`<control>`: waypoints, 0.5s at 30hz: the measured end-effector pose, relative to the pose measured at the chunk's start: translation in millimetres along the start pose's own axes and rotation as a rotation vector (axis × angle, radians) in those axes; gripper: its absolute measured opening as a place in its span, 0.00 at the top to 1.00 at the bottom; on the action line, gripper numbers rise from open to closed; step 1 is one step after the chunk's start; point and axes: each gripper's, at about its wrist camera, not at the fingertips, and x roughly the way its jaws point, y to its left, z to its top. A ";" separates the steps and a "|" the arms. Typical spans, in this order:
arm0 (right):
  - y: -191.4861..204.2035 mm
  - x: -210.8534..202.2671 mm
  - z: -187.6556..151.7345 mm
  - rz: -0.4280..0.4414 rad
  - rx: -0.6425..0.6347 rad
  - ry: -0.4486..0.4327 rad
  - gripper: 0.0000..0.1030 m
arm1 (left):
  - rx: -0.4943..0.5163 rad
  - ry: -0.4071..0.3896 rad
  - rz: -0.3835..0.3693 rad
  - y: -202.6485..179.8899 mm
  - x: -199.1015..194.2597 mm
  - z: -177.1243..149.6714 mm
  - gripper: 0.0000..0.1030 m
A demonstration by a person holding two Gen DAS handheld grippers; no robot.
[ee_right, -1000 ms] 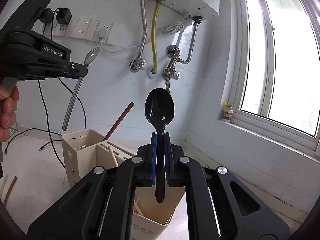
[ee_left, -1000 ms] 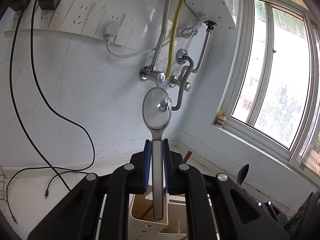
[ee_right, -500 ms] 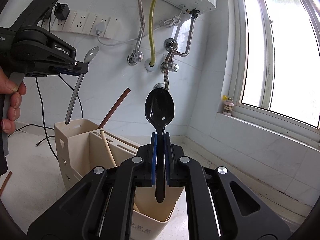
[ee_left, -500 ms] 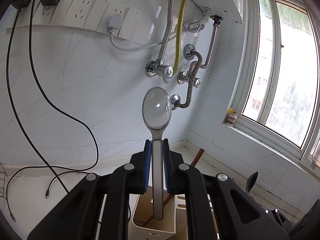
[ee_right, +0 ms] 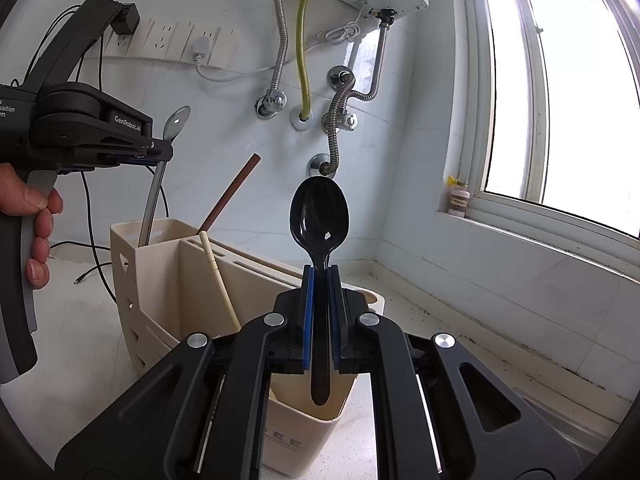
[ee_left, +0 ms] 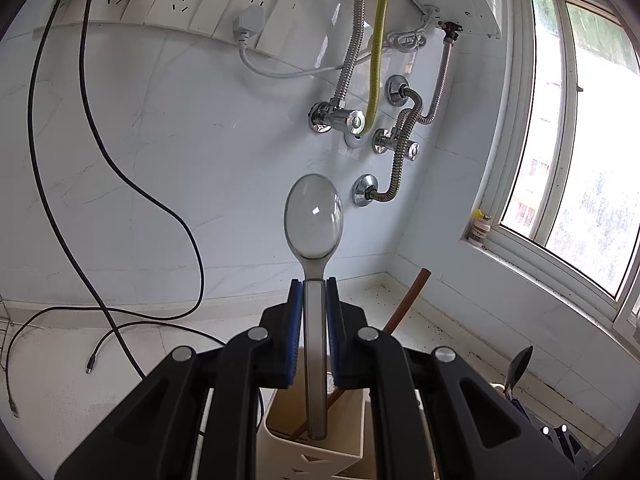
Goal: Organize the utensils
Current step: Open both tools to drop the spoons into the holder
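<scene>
Left gripper [ee_right: 162,151] lower than before, its clear spoon [ee_right: 158,184] now with the handle tip inside the beige holder's [ee_right: 160,264] left end compartment — earlier above the rim, brown chopstick [ee_left: 404,304] more exposed.

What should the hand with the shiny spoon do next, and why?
Probably lower it a little more, then let go. The left gripper has its jaws shut on the silver spoon, and the handle's tip is just dipping into the back compartment of the beige utensil holder. The black spoon waits in the right gripper.
</scene>
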 end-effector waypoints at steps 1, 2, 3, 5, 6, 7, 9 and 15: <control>-0.3 0.1 -0.6 0.005 0.002 0.003 0.93 | 0.002 -0.004 0.001 -0.2 -1.0 -0.1 0.88; -1.4 0.0 -1.6 0.009 0.009 0.008 0.93 | 0.004 -0.003 0.005 -0.6 -1.5 -0.4 0.84; -3.1 -0.4 -2.2 0.009 0.022 0.009 0.90 | 0.004 0.003 0.007 -0.9 -1.5 -0.7 0.62; -6.1 -2.4 -2.6 0.002 0.039 0.003 0.79 | -0.021 -0.010 0.002 1.2 -5.7 -2.4 0.34; -7.0 -3.5 -2.2 0.000 0.042 -0.001 0.77 | -0.026 -0.012 0.000 1.7 -7.8 -2.8 0.34; -7.7 -4.2 -1.7 -0.001 0.042 -0.002 0.77 | -0.017 -0.004 -0.001 0.8 -8.4 -2.4 0.34; -9.6 -6.8 -0.5 -0.004 0.044 -0.009 0.77 | 0.002 -0.010 0.003 -1.2 -12.2 -1.9 0.34; -17.9 -15.2 3.2 -0.018 0.064 -0.017 0.72 | 0.016 -0.014 -0.001 0.3 -23.8 3.9 0.34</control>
